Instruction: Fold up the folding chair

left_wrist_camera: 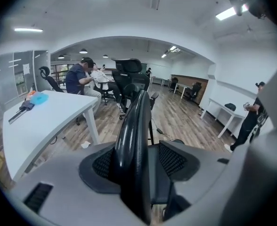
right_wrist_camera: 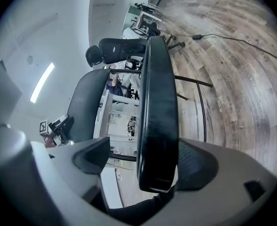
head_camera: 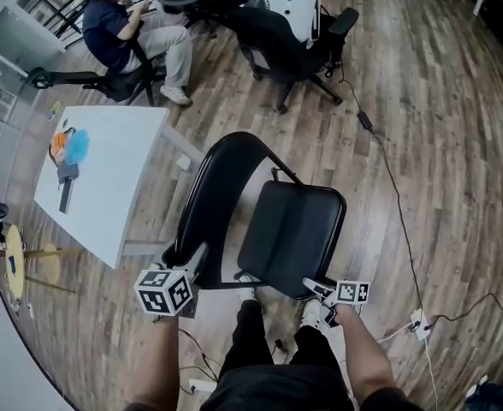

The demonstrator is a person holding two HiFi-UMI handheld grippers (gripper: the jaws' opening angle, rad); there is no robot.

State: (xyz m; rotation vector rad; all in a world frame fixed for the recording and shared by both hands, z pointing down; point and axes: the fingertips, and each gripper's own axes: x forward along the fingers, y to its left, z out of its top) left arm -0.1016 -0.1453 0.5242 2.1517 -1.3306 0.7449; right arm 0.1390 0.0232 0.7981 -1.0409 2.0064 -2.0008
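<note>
Indoors, a black folding chair (head_camera: 290, 229) stands on a wood floor (head_camera: 423, 144) just beside a white table (head_camera: 106, 178), not yet folded flat. A person stands over it with a gripper in each hand. The left gripper (head_camera: 193, 262) is at the near edge of the backrest (head_camera: 221, 199). Its fingers (left_wrist_camera: 174, 159) are spread with the backrest edge between them, which lies against one pad and leaves a slim gap to the other. The right gripper (head_camera: 316, 288) is at the near edge of the seat (head_camera: 294, 221). Its fingers (right_wrist_camera: 93, 157) also stand apart around the seat edge, which rests on one pad and is clear of the other. Across the room a second person (head_camera: 115, 32) sits near black office chairs (head_camera: 294, 41).
</note>
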